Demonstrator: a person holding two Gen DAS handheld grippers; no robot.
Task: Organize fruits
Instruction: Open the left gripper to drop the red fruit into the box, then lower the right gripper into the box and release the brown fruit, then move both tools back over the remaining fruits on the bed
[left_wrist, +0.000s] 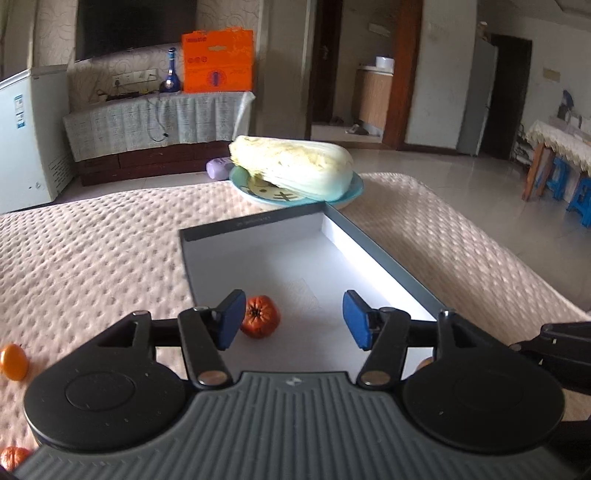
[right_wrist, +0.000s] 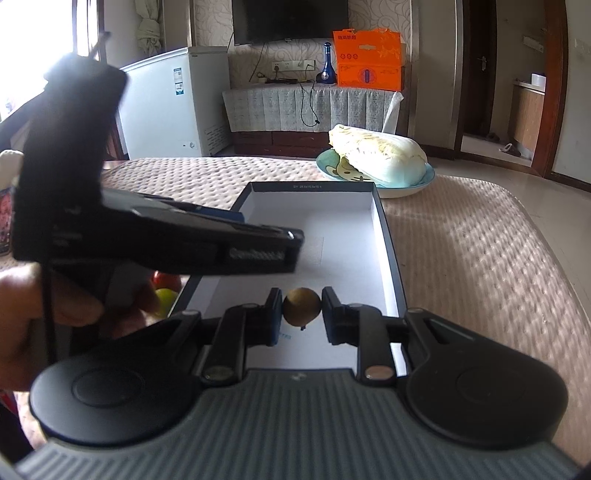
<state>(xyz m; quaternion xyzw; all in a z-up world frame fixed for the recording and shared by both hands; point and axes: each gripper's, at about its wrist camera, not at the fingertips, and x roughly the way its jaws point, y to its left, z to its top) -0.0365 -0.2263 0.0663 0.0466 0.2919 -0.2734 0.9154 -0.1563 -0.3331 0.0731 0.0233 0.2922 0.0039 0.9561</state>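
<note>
Left gripper (left_wrist: 293, 319) jaws spread wide; right gripper (right_wrist: 302, 312) jaws pinched in.

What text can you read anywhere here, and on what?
Box rim: a small print line starting "DY", then numbers too small to read.
Orange carton: white characters at its top left, too blurred to read.
Freezer: stickers, too small to read.
Plate: cartoon drawing, no words.
Nothing else is readable.

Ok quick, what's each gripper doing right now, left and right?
Left gripper: open, holding nothing, over the box.
Right gripper: shut on the brown fruit.
</note>
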